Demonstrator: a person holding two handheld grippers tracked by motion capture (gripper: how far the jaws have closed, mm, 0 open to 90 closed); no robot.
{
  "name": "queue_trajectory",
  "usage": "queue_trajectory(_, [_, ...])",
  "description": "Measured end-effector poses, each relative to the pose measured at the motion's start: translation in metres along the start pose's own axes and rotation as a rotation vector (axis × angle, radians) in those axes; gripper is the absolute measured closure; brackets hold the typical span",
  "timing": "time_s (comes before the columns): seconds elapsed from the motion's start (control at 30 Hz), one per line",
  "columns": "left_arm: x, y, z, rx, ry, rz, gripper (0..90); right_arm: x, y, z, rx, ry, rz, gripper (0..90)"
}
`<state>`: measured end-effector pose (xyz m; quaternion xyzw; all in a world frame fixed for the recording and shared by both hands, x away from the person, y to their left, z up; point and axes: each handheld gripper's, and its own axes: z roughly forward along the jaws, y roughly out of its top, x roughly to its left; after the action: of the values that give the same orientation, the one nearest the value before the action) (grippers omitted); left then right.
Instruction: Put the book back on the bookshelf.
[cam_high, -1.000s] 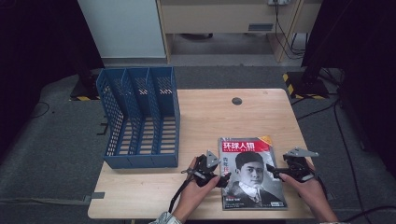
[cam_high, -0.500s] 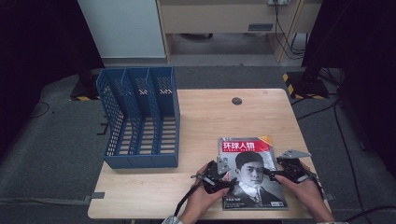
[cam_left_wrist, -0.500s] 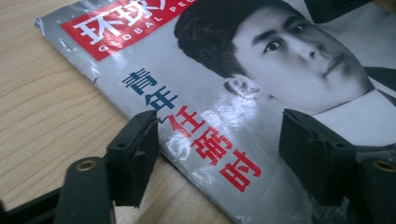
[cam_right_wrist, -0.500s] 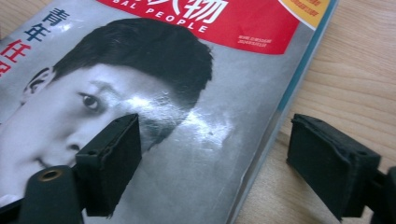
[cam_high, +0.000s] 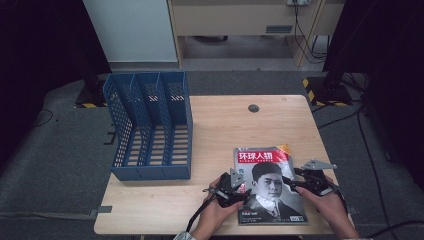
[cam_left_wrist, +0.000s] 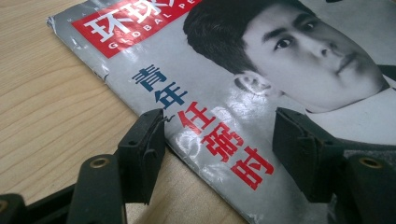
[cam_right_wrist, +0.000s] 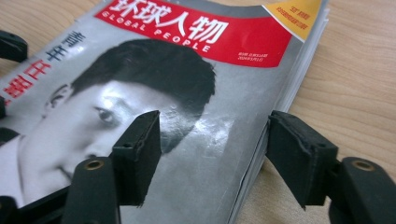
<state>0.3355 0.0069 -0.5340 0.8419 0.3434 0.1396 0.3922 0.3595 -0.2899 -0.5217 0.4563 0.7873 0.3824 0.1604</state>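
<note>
We see left gripper (cam_high: 235, 189) and right gripper (cam_high: 300, 181) flanking magazine (cam_high: 267, 182) on table (cam_high: 225, 125); blue file rack (cam_high: 150, 125) left.

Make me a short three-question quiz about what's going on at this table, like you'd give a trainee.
1. True or false: the magazine stands inside the blue file rack.
2. Which edges of the magazine do the left gripper and right gripper straddle?
A. top and bottom
B. left and right
C. both the top
3. Fill in: the rack's slots hold ____.

Key:
1. False; it lies flat on the wooden table, front cover up.
2. B. Each gripper's fingers have just been closing with an edge between them, not yet pressing on it.
3. Nothing; all three are empty.
</note>
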Motion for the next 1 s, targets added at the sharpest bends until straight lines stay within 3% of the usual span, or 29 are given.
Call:
queue_trajectory(0.23, [0.000,0.000,0.000,0.001,-0.001,-0.004,34.4,0.005,0.004,-0.008,-0.039,0.030,0.006,40.4])
queue_trajectory(0.4, [0.000,0.000,0.000,0.000,-0.002,-0.008,34.5,0.007,0.005,-0.012,-0.063,0.065,0.038,42.8])
queue_trajectory(0.63, [0.001,0.000,0.001,0.001,-0.005,-0.007,34.6,0.010,-0.002,-0.015,-0.024,0.090,0.054,44.2])
queue_trajectory(0.73, [0.002,0.001,0.001,0.001,-0.011,-0.009,35.0,0.013,-0.006,-0.019,-0.003,0.091,0.039,44.6])
queue_trajectory(1.0, [0.003,0.001,0.001,0.003,-0.015,-0.009,35.2,0.010,-0.001,-0.009,-0.013,0.100,0.042,44.1])
